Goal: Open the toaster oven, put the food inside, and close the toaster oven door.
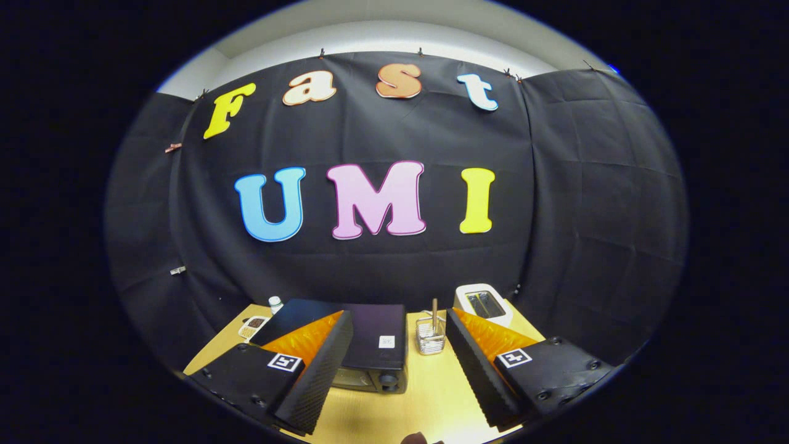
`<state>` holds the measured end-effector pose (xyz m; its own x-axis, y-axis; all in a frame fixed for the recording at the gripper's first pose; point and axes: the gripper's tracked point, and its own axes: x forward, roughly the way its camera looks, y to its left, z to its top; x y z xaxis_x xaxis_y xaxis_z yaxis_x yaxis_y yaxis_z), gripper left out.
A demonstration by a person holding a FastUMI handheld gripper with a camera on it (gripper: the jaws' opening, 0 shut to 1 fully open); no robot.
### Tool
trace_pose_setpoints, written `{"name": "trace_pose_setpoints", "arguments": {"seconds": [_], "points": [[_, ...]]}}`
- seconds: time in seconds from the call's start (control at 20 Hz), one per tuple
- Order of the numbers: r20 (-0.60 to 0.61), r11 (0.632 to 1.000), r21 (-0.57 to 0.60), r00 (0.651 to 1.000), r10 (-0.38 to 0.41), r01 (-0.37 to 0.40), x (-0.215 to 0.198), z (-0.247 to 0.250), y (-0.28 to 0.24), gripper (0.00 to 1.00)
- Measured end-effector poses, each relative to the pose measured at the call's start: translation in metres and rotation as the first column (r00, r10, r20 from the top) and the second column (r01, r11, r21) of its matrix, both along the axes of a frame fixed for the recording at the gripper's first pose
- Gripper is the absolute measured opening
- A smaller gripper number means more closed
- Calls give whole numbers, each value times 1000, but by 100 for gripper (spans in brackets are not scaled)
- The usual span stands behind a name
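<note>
A dark toaster oven (363,336) stands on the wooden table (425,394), seen from above, partly behind my left finger. Its door looks closed, with a knob at the front right corner. My gripper (399,385) hangs high above the table, open, with nothing between its fingers. The oven lies beyond and below the left fingertip (320,382). I cannot pick out the food.
A small wire rack (430,336) with an upright stick stands right of the oven. A white two-slot toaster (484,304) sits at the back right. A small white bottle (275,303) and a flat white device (253,327) lie at the back left.
</note>
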<state>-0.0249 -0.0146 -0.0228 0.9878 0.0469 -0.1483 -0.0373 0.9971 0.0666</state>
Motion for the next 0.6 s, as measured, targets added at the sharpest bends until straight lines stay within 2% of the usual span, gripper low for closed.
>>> {"name": "trace_pose_setpoints", "arguments": {"seconds": [0.35,0.6], "points": [[106,998,-31,993,-56,60,1,45,-78,98],[160,995,-61,984,-73,83,-6,61,-112,98]]}}
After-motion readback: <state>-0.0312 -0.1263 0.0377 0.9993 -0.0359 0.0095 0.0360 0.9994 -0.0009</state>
